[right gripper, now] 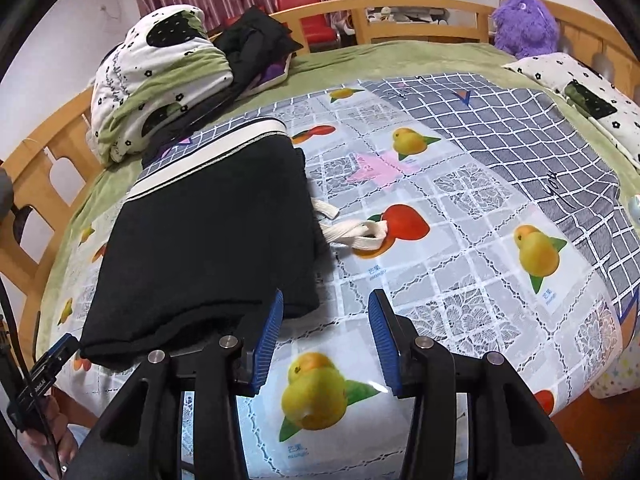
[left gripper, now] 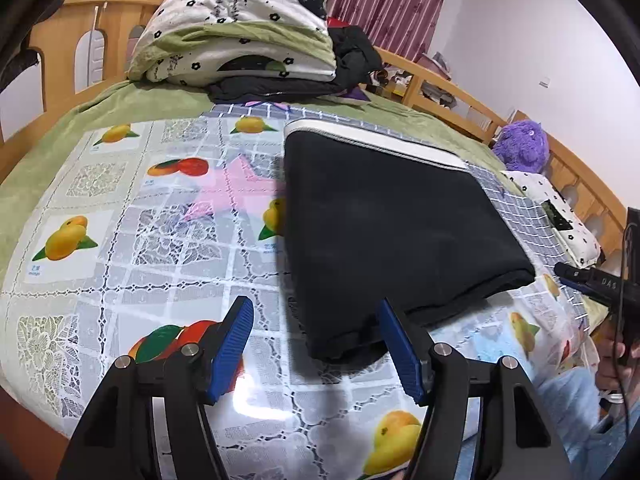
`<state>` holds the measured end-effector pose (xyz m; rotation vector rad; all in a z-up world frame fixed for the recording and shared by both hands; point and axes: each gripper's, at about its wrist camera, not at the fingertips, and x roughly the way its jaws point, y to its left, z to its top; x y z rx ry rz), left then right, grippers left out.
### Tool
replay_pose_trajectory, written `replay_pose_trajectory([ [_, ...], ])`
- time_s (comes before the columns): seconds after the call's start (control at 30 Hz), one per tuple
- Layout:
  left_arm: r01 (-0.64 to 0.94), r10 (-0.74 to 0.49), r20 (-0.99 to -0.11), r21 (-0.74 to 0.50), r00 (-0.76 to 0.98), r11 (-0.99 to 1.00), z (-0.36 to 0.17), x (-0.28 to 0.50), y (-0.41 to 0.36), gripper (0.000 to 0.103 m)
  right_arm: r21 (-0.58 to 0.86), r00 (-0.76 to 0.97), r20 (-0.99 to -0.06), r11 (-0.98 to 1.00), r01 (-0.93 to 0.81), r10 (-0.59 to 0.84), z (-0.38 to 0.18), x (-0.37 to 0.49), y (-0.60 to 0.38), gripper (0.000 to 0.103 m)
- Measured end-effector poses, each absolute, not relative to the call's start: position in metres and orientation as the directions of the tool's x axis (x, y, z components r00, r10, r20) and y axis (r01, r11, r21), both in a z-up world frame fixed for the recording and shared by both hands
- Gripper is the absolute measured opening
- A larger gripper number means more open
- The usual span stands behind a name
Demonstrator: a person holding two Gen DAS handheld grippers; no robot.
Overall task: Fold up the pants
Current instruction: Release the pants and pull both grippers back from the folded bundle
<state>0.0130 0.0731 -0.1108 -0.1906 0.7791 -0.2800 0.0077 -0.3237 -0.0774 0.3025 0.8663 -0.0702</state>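
The black pants (left gripper: 392, 232) lie folded into a thick rectangle on the fruit-print plastic cloth (left gripper: 120, 240), with a white stripe along the far edge. My left gripper (left gripper: 316, 320) is open and empty, just off the near left corner of the bundle. In the right wrist view the pants (right gripper: 208, 248) lie left of centre, with a white drawstring (right gripper: 356, 234) spilling out on the right side. My right gripper (right gripper: 326, 308) is open and empty, at the bundle's near right corner. Each gripper shows at the edge of the other's view.
The cloth covers a bed with a green blanket (left gripper: 48, 152) and a wooden rail (left gripper: 452, 92). A folded quilt stack (left gripper: 240, 28) and dark clothes (right gripper: 256, 44) sit at the far end. A purple plush toy (right gripper: 524, 24) and a pillow (right gripper: 592, 96) lie to the right.
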Motion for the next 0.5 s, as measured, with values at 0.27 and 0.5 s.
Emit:
replay_pose_trajectory([
  [0.27, 0.128, -0.299, -0.674, -0.292, 0.675, 0.948, -0.102, 0.009, 0.078, 0.063, 0.256, 0.658, -0.749, 0.95, 0.178, 0.078, -0.084, 0.0, -0.322, 0.045],
  [0.5, 0.121, -0.249, -0.68, -0.231, 0.69, 0.965, -0.092, 0.004, 0.081, 0.063, 0.311, 0.658, -0.744, 0.931, 0.191, 0.114, -0.09, 0.007, -0.326, 0.045],
])
